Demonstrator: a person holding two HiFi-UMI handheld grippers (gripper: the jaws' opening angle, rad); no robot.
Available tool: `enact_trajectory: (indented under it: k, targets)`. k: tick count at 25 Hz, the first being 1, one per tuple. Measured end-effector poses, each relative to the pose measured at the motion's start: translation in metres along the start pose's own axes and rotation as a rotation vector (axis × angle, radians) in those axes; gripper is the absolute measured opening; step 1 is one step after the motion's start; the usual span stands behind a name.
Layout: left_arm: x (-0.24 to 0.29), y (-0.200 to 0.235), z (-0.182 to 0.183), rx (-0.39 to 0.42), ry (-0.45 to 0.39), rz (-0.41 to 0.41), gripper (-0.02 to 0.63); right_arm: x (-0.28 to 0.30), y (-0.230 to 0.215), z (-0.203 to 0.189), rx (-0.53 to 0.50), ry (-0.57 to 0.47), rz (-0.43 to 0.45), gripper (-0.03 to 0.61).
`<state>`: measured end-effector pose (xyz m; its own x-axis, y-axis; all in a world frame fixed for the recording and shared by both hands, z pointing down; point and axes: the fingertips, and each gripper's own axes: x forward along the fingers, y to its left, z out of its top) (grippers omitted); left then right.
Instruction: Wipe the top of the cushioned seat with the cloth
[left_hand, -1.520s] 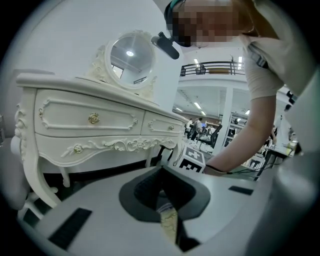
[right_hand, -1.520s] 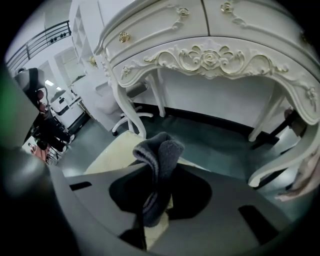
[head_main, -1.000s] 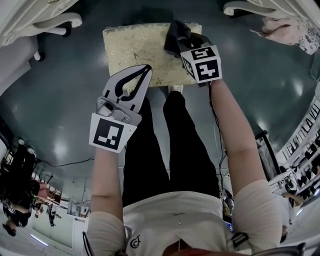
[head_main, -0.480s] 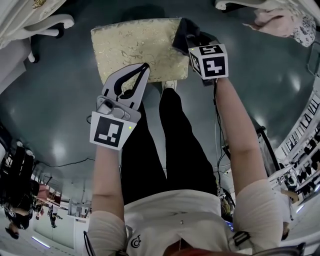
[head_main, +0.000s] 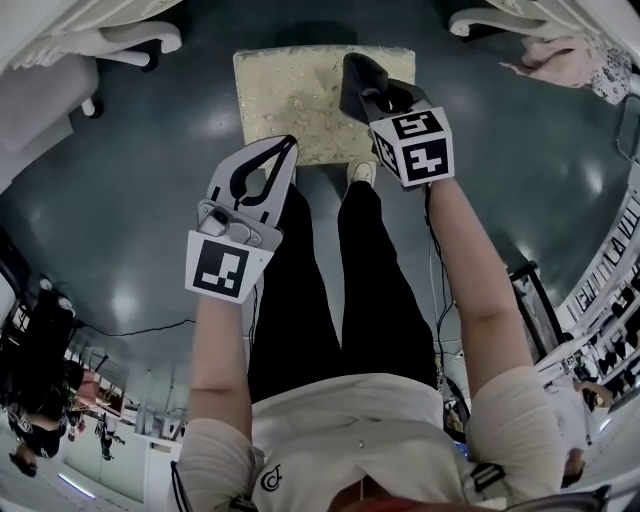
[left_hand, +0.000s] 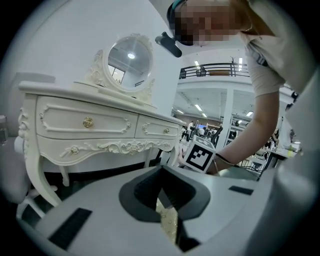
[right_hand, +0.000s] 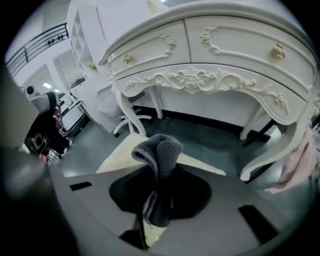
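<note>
My left gripper (head_main: 284, 152) hangs at lower centre of the head view with its jaws pressed together on nothing, off the near edge of the seat. My right gripper (right_hand: 158, 202) pinches the dark grey fleecy cloth (right_hand: 159, 160) by a narrow fold. The cloth lies over the upper right part of the pale gold square cushioned seat (head_main: 295, 100), close to its right edge. I reckon a hard drag could pull the fold free or run off that edge. Bare dark floor (head_main: 150, 150) gives room left and right; the white carved desk (right_hand: 210, 50) legs stand beyond.
</note>
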<state>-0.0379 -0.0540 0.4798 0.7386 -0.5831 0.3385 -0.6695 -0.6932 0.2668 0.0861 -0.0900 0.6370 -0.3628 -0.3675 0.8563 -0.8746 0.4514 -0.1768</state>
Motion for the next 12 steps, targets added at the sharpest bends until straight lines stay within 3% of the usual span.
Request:
enact_trajectory:
  k: [7, 12]
  targets:
    - [-0.063, 0.049, -0.022, 0.007, 0.039, 0.022, 0.012, 0.043, 0.112, 0.005, -0.015, 0.029, 0.102, 0.077]
    - [-0.096, 0.082, -0.033, -0.037, 0.024, 0.054, 0.012, 0.071, 0.171, 0.005, -0.042, 0.073, 0.156, 0.077]
